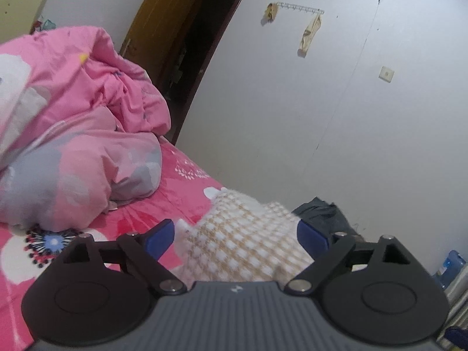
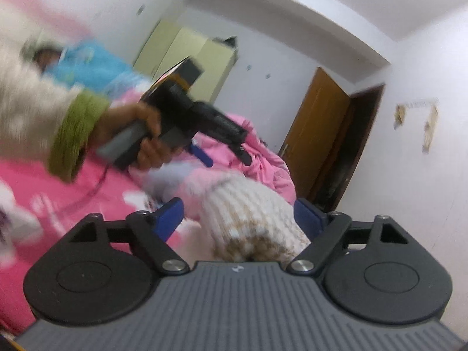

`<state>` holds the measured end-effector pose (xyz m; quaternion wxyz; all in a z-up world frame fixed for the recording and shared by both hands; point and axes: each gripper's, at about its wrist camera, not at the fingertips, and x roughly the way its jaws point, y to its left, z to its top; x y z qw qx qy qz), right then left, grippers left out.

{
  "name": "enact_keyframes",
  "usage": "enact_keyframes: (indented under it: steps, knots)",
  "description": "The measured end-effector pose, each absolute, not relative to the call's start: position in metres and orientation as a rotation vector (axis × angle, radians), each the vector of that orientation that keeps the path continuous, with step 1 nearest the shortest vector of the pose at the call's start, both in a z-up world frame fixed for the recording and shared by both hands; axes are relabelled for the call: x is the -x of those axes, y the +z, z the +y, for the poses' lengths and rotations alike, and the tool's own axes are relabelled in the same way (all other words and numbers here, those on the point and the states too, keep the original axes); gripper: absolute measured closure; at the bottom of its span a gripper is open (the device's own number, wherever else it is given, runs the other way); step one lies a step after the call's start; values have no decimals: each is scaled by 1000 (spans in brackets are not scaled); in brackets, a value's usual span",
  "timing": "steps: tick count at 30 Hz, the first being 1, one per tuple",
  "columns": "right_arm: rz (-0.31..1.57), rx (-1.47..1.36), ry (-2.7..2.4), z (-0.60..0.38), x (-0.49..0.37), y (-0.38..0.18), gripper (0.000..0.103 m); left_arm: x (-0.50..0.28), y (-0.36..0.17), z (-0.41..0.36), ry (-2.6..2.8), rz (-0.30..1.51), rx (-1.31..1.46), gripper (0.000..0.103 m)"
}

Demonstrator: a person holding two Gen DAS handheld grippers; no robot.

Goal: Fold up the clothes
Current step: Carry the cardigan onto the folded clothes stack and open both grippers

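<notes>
The cream-and-tan knitted sweater lies bunched on the pink floral bedsheet, directly ahead of both tools; in the left wrist view it fills the gap between the blue pads of the left gripper, and in the right wrist view the same knit sits between the pads of the right gripper. Both grippers stand wide; cloth reaches up to the right-hand pad in each view, but whether either pad presses on it I cannot tell, so I read both as spread rather than clamped. The heap shows no clear long axis; it is a rounded mound, ribbed and chunky on the right gripper's side, with a small woven check on the left's; neither hand looks clearly nearer. The coming move, as I judge it, turns on finding an edge or hem in that mound; soft, thick knit will sag and slip if pinched shallowly. Beyond, a rumpled pink quilt is piled against the wall; a dark garment lies just behind the sweater; the person's hand, in a green-cuffed fleecy sleeve, holds the left tool above the bed.
</notes>
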<state>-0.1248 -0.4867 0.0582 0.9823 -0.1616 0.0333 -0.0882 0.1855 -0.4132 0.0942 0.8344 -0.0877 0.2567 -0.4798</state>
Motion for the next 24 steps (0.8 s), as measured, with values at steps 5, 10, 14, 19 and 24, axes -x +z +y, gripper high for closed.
enact_keyframes:
  steps: [5,10,14,19,24]
  knots:
    - [36,23,-169,-474,162,61,11,-139,119,-365,-1045,519,135,3]
    - [73,-182,-208,-451,180,55,1,-86,132,-314,-1102,522,104,0]
    - [97,-315,-214,-431,187,57,1,-51,143,-271,-1126,516,115,0]
    - [4,-335,-175,-400,211,87,1,-16,182,-211,-1175,398,182,0]
    - [-81,-380,-139,-375,236,119,1,19,202,-174,-1151,362,127,0]
